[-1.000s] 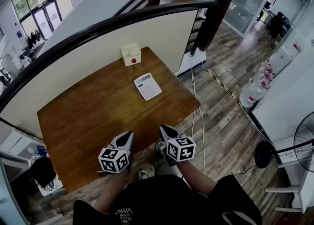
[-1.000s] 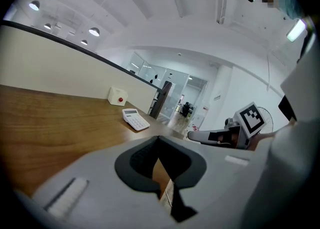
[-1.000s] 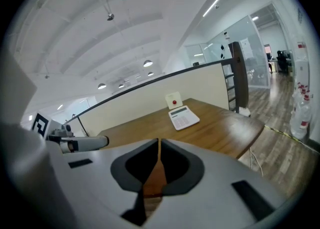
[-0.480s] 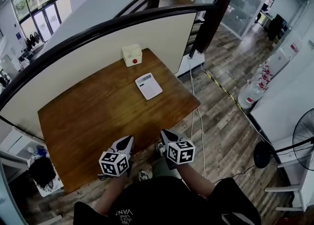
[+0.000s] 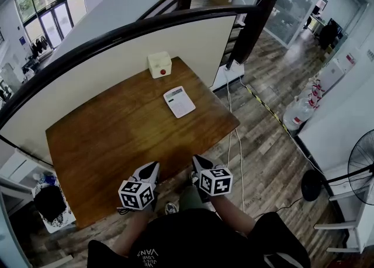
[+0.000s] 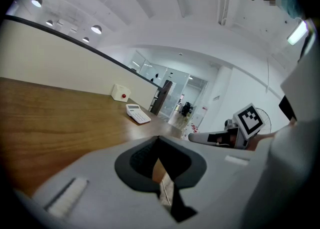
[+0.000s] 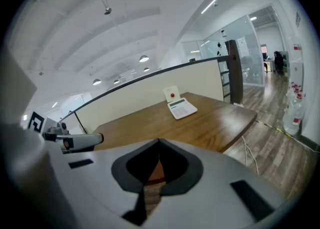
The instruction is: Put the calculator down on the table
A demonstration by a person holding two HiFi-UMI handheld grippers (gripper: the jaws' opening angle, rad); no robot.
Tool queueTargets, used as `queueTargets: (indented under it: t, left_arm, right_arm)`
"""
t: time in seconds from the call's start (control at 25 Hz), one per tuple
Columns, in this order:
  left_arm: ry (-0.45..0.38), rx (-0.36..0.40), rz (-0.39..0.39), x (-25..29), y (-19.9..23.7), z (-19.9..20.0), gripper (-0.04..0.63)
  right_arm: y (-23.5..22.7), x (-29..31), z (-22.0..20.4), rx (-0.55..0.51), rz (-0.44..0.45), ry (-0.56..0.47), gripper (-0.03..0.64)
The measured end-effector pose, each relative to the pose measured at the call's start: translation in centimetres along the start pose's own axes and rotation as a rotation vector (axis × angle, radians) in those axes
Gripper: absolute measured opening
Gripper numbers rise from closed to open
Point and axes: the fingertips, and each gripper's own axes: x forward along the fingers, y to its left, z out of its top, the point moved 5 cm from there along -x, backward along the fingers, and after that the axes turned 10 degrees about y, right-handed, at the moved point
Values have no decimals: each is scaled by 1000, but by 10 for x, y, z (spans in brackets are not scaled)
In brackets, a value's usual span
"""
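A white calculator (image 5: 179, 102) lies flat on the far right part of the wooden table (image 5: 111, 138), free of both grippers; it also shows in the left gripper view as the calculator (image 6: 137, 113) and in the right gripper view as the calculator (image 7: 182, 108). My left gripper (image 5: 153, 167) and right gripper (image 5: 196, 160) hover side by side at the table's near edge, far from it. Both are shut with nothing between the jaws. The left gripper (image 6: 159, 138) and right gripper (image 7: 159, 140) point along the tabletop.
A small white box with a red button (image 5: 159, 64) stands behind the calculator by the cream partition wall (image 5: 117, 68). A cable (image 5: 234, 120) hangs off the table's right side over the plank floor. Large water bottles (image 5: 298, 112) stand at the right.
Both grippers have drawn back slightly toward the person at the table's near edge. The calculator has not moved.
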Motion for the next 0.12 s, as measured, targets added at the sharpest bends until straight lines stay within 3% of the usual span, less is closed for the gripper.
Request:
queueTargets:
  t: [0.12]
  left_arm:
    - [0,-1,0,-1,3,0,12]
  right_arm:
    - [1,2,-1,1,-3,0,15]
